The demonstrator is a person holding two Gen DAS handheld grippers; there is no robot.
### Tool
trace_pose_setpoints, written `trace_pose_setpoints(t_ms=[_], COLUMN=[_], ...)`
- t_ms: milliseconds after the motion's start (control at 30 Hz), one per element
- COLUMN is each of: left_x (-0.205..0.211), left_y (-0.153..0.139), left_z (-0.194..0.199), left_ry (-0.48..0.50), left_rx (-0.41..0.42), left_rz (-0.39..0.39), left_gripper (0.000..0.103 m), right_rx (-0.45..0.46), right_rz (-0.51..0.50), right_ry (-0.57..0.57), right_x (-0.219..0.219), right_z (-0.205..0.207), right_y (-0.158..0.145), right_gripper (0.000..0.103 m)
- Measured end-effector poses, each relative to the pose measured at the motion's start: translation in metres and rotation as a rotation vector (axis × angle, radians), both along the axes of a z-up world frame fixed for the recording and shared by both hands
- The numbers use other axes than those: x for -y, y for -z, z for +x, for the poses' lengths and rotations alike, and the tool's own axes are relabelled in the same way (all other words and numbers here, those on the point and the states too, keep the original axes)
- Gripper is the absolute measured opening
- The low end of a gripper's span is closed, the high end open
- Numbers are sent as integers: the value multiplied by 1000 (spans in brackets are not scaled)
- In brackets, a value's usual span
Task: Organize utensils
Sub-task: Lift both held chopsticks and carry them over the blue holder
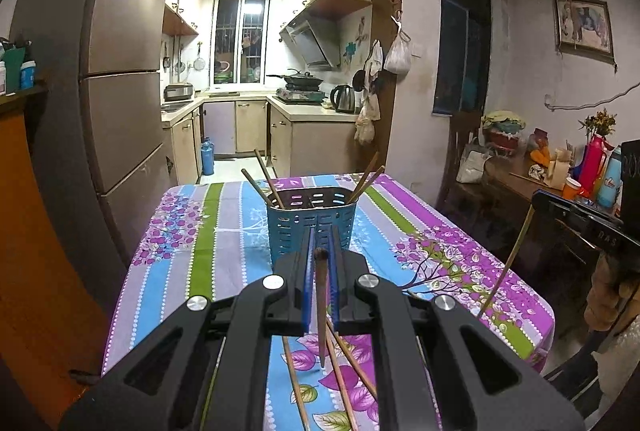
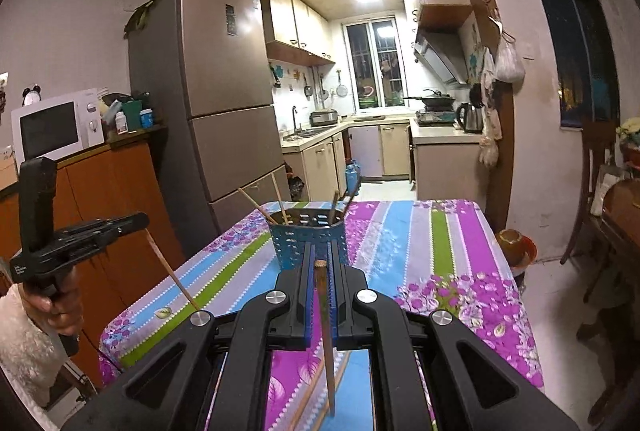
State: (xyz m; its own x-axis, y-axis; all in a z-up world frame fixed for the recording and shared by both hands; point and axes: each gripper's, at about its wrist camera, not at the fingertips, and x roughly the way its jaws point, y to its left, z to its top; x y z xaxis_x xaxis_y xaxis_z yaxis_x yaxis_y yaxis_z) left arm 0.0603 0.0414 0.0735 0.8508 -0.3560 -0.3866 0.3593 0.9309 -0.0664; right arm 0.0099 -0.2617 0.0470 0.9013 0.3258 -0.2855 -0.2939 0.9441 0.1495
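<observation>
On floral striped tablecloth (image 1: 224, 231), kitchen beyond: blue holder (image 1: 311, 221) mid-table. Left gripper (image 1: 321, 259) and right gripper (image 2: 320, 267), both raised over the near edge, each clamp one chopstick (image 1: 321, 307).

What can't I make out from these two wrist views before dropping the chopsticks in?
- Left wrist view: the loose chopsticks on the table run under the left gripper; count unclear.
- Right wrist view: the right gripper covers the blue basket front.
- Both: basket bottom hidden by its wall.

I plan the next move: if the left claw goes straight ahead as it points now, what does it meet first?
Most likely the blue utensil basket, directly ahead of the left claw, which holds a chopstick; depth is unclear.
</observation>
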Motion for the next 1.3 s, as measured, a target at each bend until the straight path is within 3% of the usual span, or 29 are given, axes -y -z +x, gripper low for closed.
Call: trace_pose_setpoints(t_ms=[833, 1133, 1300], left_x=[7, 22, 38], left_y=[-18, -70, -107], left_z=[4, 34, 65], left_ry=[21, 21, -2], left_rx=[49, 152, 251], left_rz=[23, 7, 18], left_gripper=[5, 5, 5], right_rx=[-24, 16, 109], right_rz=[-11, 13, -4], right_ry=[-40, -59, -31], right_x=[-14, -27, -43], right_z=[21, 58, 85], right_y=[-20, -78, -124], right_gripper=[7, 7, 7])
